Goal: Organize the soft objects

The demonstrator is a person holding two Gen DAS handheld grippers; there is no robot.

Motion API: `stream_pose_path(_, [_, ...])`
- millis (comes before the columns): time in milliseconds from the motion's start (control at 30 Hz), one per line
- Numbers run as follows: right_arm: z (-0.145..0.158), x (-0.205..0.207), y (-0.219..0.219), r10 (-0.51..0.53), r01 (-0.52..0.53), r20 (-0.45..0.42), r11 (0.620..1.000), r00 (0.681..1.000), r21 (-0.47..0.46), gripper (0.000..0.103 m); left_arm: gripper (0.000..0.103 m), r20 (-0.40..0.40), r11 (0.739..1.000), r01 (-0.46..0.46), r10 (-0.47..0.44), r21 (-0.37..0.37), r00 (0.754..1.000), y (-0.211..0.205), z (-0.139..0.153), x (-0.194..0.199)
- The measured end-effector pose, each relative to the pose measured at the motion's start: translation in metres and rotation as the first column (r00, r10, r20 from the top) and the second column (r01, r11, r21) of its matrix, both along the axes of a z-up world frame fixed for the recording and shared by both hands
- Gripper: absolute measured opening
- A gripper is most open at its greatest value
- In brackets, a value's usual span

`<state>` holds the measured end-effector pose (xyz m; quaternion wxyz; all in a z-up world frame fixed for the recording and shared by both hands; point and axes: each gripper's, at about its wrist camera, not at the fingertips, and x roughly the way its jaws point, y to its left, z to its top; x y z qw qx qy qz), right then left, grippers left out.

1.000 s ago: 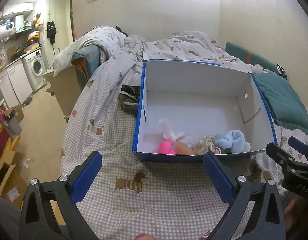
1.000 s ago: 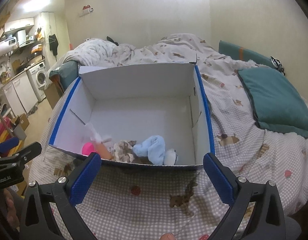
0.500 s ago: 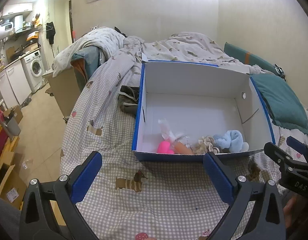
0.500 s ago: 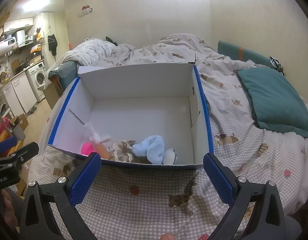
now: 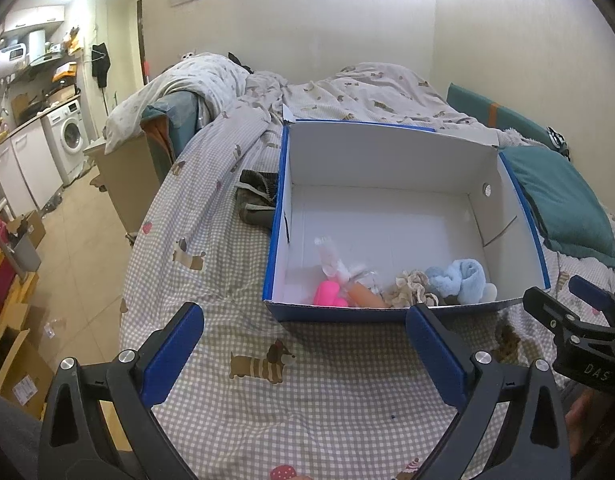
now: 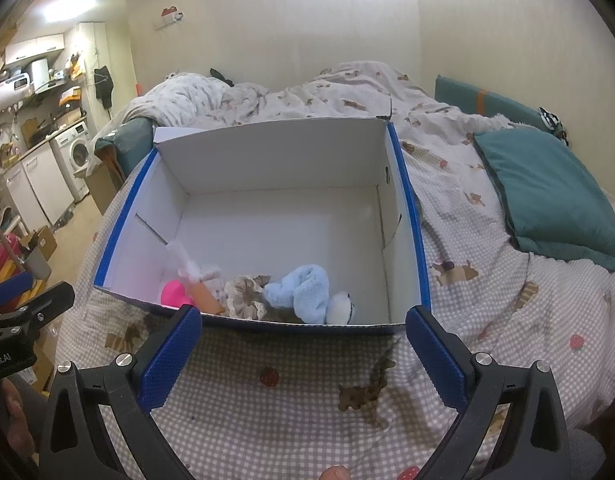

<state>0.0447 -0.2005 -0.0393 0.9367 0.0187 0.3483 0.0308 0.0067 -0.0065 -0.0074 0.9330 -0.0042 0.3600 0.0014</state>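
A blue cardboard box (image 5: pixel 391 160) (image 6: pixel 275 152) with a white inside stands open on the checked bedspread. Along its near wall lie soft things: a light blue plush toy (image 5: pixel 457 280) (image 6: pixel 303 292), a beige frilly piece (image 5: pixel 411 286) (image 6: pixel 243 294), an orange item (image 5: pixel 363 296) (image 6: pixel 203 294), a pink item (image 5: pixel 329 294) (image 6: pixel 173 292) and a clear wrapped piece (image 5: pixel 331 256) (image 6: pixel 185 260). My left gripper (image 5: pixel 303 344) hangs open over the bedspread just short of the box. My right gripper (image 6: pixel 303 344) is open too, also in front of the box, holding nothing.
A dark folded garment (image 5: pixel 255 196) lies against the box's left side. A teal pillow (image 6: pixel 547 188) (image 5: pixel 559 200) rests right of the box, a crumpled duvet (image 5: pixel 347 96) behind it. The bed's left edge drops to a tiled floor (image 5: pixel 67 248) with cardboard boxes (image 5: pixel 11 364).
Both grippers have drawn slightly back and up from the box, so it sits a little farther off in both views. Both stay open.
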Motion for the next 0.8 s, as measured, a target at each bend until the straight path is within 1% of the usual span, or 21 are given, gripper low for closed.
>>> stream_pose_path(800, [-0.0011, -0.0008, -0.0006, -0.001, 0.001, -0.002, 1.0, 1.0, 0.013, 0.103, 0.101, -0.015, 1.0, -0.011, 0.011, -0.005, 1.0, -0.0039, -0.0042, 0.0025])
